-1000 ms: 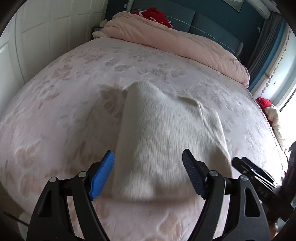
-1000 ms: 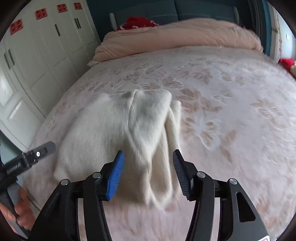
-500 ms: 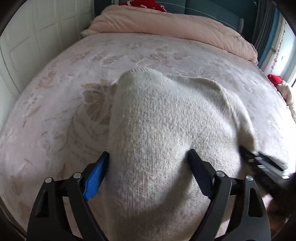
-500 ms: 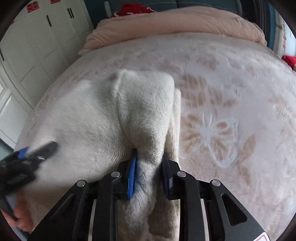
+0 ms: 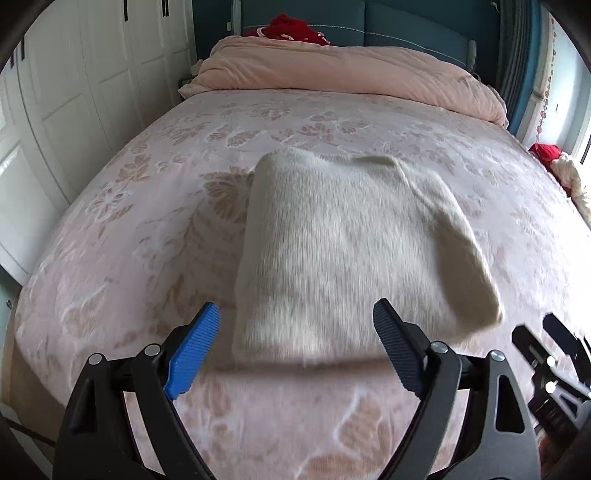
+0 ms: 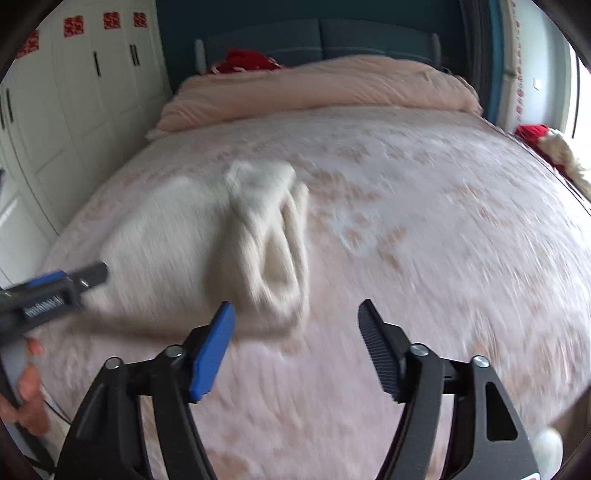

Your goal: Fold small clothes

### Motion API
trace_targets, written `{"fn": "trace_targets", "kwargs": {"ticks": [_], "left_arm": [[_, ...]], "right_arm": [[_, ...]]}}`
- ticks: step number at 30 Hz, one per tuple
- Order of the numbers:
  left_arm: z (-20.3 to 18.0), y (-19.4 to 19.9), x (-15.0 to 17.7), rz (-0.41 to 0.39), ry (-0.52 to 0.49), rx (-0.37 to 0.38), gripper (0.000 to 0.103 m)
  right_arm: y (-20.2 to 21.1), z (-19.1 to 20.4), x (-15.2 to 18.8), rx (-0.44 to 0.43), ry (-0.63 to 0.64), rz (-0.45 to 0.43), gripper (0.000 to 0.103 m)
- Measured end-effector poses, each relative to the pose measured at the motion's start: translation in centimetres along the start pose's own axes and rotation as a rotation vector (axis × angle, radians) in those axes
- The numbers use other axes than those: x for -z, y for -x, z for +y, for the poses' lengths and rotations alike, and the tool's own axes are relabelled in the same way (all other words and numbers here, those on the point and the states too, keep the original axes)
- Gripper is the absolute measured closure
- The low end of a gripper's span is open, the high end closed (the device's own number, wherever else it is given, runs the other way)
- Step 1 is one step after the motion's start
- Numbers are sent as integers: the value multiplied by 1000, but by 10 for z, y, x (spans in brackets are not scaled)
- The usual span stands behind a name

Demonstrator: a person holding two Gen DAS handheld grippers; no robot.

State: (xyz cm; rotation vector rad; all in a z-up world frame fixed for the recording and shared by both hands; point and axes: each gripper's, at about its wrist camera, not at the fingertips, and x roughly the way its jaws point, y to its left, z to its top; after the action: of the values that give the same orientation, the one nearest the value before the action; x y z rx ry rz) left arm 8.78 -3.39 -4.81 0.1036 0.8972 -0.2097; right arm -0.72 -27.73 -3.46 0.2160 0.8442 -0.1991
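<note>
Garment: we see a cream knitted sweater [image 5: 347, 254] lying folded into a rough rectangle on the bed [image 5: 147, 236], near its front edge and toward the wardrobe side
Garment detail: from the right wrist view we make out the sweater [image 6: 192, 236] with a folded sleeve part lying as a ridge along its right side; the picture is blurred, so we cannot tell the layers apart
Left gripper: our left gripper [image 5: 295, 343] hangs just in front of the sweater's near edge, its fingers spread wide, blue pad on one side and dark pad on the other, gripping nothing
Right gripper: our right gripper [image 6: 297, 347] sits over bare bedspread just off the sweater's near right corner; its jaws are opening, with nothing between them
Hand: a person's fingers [image 6: 27, 398] show at the left edge of the right wrist view, around the left gripper's handle
Bed: pink floral bedspread, with a rolled pink duvet [image 5: 351, 70] across the far end
Surroundings: we see white wardrobe doors [image 5: 92, 74] on the left and something red [image 5: 291, 27] behind the duvet
</note>
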Motion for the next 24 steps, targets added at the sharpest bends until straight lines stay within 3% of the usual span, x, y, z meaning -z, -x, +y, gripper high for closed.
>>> {"fn": "trace_targets", "kwargs": {"ticks": [6,16,24], "left_arm": [[0,8,44,4,-6,-29,20],[3,-2,94,-33,-65,-107,20],[11,-5,103,-51,-49,-115,20]], "right_arm": [[11,-5,40,40,-2,-11,20],[6,-10,71,54,-7,-11,17],[-5,-2,81,77,18,13,17]]}}
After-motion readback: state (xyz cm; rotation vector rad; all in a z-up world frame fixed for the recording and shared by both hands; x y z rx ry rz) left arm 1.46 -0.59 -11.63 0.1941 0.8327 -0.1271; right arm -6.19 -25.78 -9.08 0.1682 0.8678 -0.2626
